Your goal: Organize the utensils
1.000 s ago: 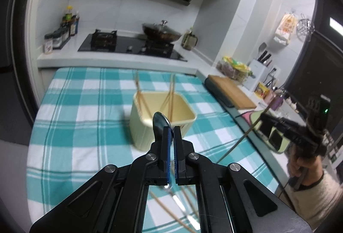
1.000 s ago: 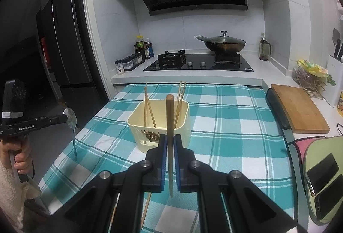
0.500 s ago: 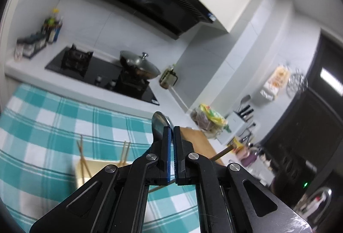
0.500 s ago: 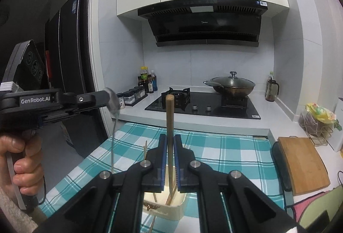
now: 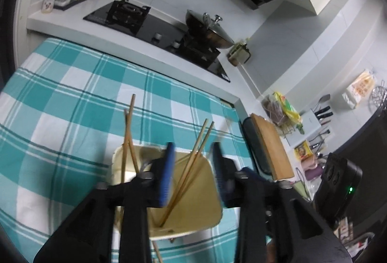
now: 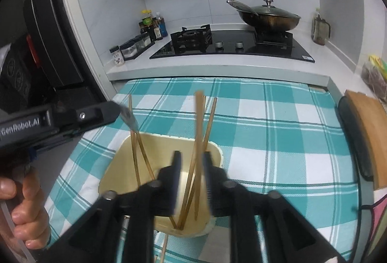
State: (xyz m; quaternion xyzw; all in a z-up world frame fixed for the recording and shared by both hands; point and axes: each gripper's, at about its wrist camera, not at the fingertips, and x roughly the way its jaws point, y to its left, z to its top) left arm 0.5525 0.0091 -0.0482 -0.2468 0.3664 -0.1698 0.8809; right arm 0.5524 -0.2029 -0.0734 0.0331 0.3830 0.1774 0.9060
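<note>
I see a cream plastic bin (image 6: 167, 144), squarish w/ rounded corners, holding thin wooden chopsticks (image 6: 135, 142), on the teal-check cloth (image 6: 278, 142) over the counter; black hob (image 6: 229, 47) behind. Both hand-held grippers, left (image 5: 192, 172) & right (image 6: 191, 180), are opening above the bin. A sec ago they pinched a spoon & a chopstick; the chopstick (image 6: 197, 154) now stands loose btw right's pads.

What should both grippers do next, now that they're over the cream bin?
Probably lift both straight up and clear. The left gripper and right gripper are opening above the cream bin. No pad presses on anything; the wooden chopstick between the right fingers stands in the bin. More chopsticks lie on the checked cloth.
</note>
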